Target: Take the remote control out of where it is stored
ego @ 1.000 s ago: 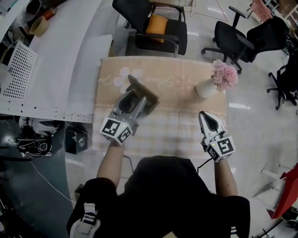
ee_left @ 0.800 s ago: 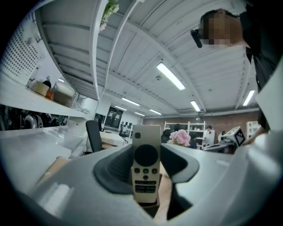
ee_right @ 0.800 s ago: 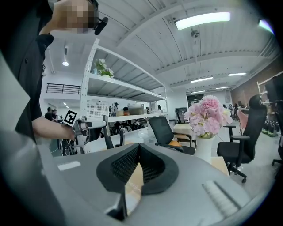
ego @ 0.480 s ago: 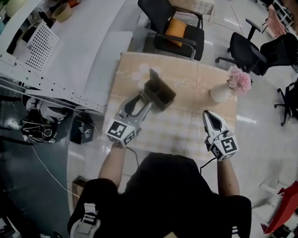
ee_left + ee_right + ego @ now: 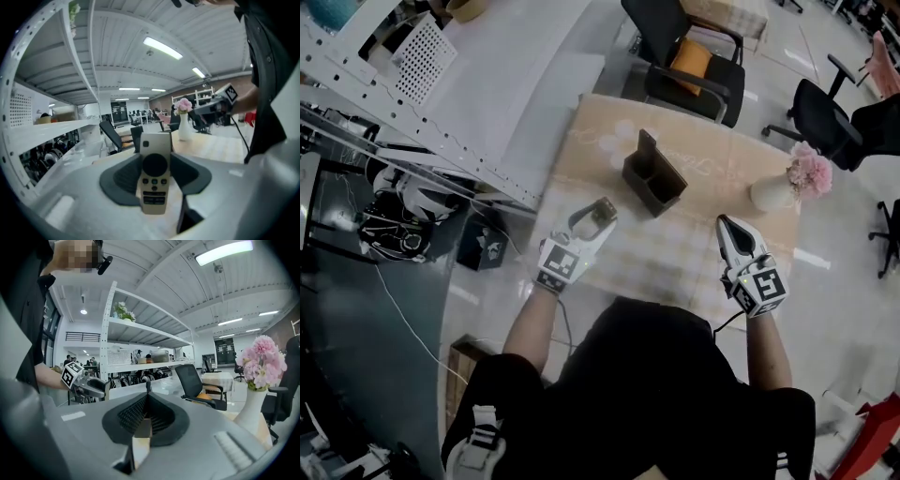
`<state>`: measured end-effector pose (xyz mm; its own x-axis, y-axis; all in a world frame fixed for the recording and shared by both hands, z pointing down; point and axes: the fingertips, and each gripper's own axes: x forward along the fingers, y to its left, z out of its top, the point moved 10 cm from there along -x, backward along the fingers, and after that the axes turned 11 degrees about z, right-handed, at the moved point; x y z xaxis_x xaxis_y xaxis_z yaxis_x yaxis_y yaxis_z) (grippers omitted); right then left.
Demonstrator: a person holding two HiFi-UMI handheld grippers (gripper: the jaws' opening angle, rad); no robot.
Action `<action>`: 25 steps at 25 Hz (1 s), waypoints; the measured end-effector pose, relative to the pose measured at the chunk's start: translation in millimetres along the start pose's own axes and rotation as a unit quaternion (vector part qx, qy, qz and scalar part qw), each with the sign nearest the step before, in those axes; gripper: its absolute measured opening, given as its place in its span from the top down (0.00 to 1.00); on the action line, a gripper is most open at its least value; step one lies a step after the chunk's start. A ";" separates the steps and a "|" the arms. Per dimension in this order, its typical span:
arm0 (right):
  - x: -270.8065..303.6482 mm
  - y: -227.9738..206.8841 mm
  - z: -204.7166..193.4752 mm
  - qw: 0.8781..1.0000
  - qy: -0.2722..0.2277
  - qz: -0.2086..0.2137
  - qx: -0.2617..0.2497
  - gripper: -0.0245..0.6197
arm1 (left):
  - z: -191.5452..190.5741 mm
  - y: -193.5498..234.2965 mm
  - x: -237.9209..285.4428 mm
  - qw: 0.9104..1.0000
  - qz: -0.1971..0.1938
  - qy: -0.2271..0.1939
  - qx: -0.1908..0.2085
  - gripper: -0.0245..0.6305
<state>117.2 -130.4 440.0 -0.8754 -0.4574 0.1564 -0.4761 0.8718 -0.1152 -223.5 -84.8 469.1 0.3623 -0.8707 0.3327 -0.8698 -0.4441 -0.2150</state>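
Observation:
A beige remote control (image 5: 604, 208) with a black round pad and small buttons sticks out of my left gripper (image 5: 592, 221), whose jaws are shut on its sides. In the left gripper view the remote (image 5: 153, 180) stands upright between the dark pads (image 5: 123, 177), lifted clear of the table. The dark brown holder box (image 5: 654, 178) stands on the beige table (image 5: 712, 159), apart from the remote, up and to the right of it. My right gripper (image 5: 727, 229) hovers at the table's right front, its jaws shut on nothing, the tips meeting (image 5: 147, 393).
A white vase of pink flowers (image 5: 787, 187) stands at the table's right side. Black office chairs (image 5: 694, 66) sit behind the table, one with an orange cushion. A white metal shelf rack (image 5: 422, 112) runs along the left, with cables on the floor beneath.
My left gripper has pulled back from the holder box toward the person, and the remote has come out with it. The right gripper has hardly moved.

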 end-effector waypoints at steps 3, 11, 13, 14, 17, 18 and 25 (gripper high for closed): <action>0.5 0.3 1.0 1.000 -0.002 0.005 -0.003 0.95 | -10.6 -10.1 1.4 0.997 -0.020 0.030 0.065 0.67; -10.7 -3.0 2.8 1.000 -0.004 -0.002 0.003 0.95 | -33.1 -45.3 25.2 0.979 -0.071 0.087 0.171 0.67; -16.6 -5.2 0.4 1.000 -0.005 -0.008 0.006 0.95 | -35.5 -52.2 32.4 0.975 -0.086 0.089 0.183 0.67; -19.4 -5.5 -0.9 1.000 -0.004 -0.011 0.009 0.95 | -35.7 -55.4 35.0 0.973 -0.094 0.090 0.189 0.67; -25.6 -4.5 -4.7 1.000 -0.001 -0.018 0.020 0.95 | -33.4 -61.9 40.6 0.965 -0.115 0.101 0.213 0.67; -27.4 -4.7 -5.8 1.000 -0.001 -0.020 0.023 0.95 | -32.6 -63.4 43.7 0.962 -0.122 0.105 0.221 0.67; -40.6 -4.8 -14.2 0.999 0.005 -0.037 0.032 0.95 | -34.8 -78.7 70.8 0.944 -0.165 0.129 0.256 0.67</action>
<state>156.2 -113.5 448.1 -0.8371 -0.5177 0.1769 -0.5438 0.8229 -0.1649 -141.1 -104.1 541.5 0.4345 -0.6153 0.6578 -0.4241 -0.7840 -0.4532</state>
